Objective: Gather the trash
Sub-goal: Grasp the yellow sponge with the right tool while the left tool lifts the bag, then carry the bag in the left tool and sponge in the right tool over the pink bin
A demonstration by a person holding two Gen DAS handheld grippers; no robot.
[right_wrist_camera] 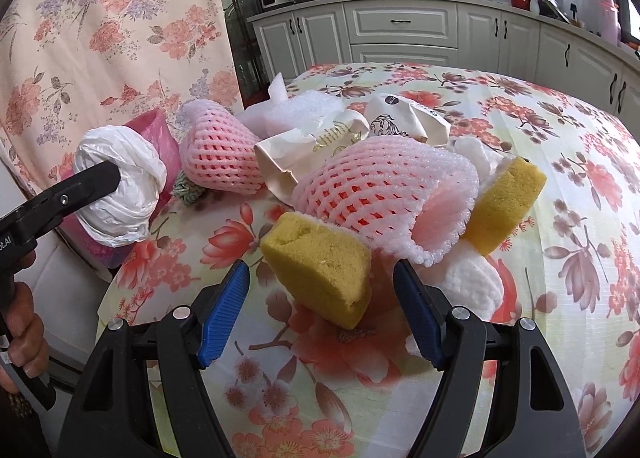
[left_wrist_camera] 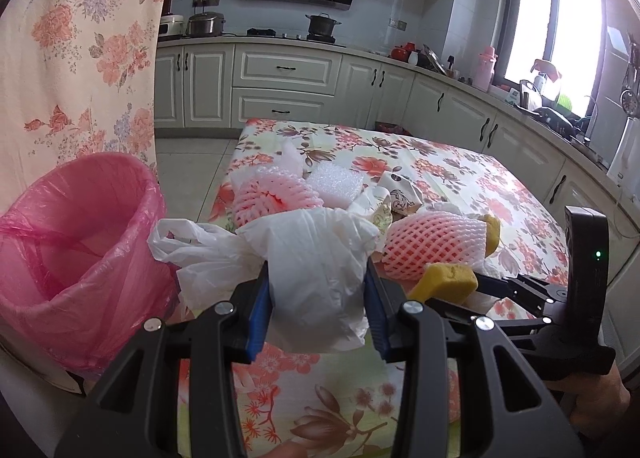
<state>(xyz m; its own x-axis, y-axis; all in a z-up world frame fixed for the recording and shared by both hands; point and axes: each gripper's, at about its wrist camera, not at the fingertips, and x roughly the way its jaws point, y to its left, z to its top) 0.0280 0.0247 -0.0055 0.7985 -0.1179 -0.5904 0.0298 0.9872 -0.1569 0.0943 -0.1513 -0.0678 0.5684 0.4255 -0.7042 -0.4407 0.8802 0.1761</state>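
Trash lay heaped on the floral table (left_wrist_camera: 460,161). From the left wrist view, the left gripper (left_wrist_camera: 318,298) was clamped on a white bag (left_wrist_camera: 316,270), both blue pads pressed into its crumpled sides, the bag raised off the cloth near the table's left edge. Just left of the bag stood a bin (left_wrist_camera: 72,258) lined in pink plastic, its mouth open and unblocked. Behind the bag sat a pink net (left_wrist_camera: 268,197), a white foam block (left_wrist_camera: 338,181) and crumpled paper (left_wrist_camera: 400,193). Right of the bag lay a second net (left_wrist_camera: 432,242) with a yellow sponge (left_wrist_camera: 448,282) touching its near side; the right gripper's black body crossed the frame just beyond that. A flowered curtain (left_wrist_camera: 80,49) hung behind the bin. The far half of the table was bare cloth.

From the right wrist view, the right gripper (right_wrist_camera: 320,310) stood wide, its pads flanking the sponge (right_wrist_camera: 320,274) without touching it. The second net (right_wrist_camera: 380,193) leaned over the sponge from behind, with another sponge (right_wrist_camera: 508,201) at the net's right. Left of the net, the bag (right_wrist_camera: 120,185) hung in the left gripper (right_wrist_camera: 114,177) over the table's edge, with the bin (right_wrist_camera: 160,133) behind it. Open cloth stretched right of the sponges.
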